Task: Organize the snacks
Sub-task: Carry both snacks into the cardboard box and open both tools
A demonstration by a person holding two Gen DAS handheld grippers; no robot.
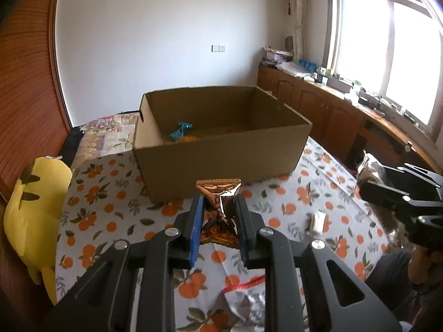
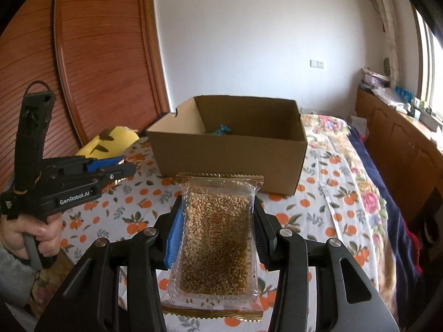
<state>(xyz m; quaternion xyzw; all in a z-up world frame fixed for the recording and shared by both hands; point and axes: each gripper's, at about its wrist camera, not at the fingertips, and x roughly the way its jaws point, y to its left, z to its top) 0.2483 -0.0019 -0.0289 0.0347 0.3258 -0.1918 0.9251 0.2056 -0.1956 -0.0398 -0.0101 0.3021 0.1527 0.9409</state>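
1. My left gripper (image 1: 218, 215) sits at the bottom centre of the left wrist view, its jaws clamped tight on a crinkled brown foil snack packet (image 1: 220, 193) whose serrated top edge sticks up past the fingertips.
2. My right gripper (image 2: 218, 221) fills the bottom centre of the right wrist view, its jaws closed on the long sides of a clear sesame candy packet (image 2: 217, 238) with gold serrated ends; the packet lies flat between the blue pad on the left and the black finger on the right.
3. Both packets are held above the orange-print cloth (image 1: 110, 215), clear of its surface.
4. Just beyond both grippers, at the centre of each view, stands an open cardboard box (image 1: 221, 155) on that cloth.
5. Inside the box, low at its left in the left wrist view, lie a teal wrapper (image 1: 181, 131) and something orange beside it.
6. On the cloth at the lower right of the left wrist view lies a small pale wrapped sweet (image 1: 317, 222), and at the bottom edge a clear packet with a red strip (image 1: 249, 296).
7. A yellow plush toy (image 1: 36, 215) leans at the cloth's left edge.
8. At the left of the right wrist view, my hand (image 2: 36, 235) grips the left tool's handle.
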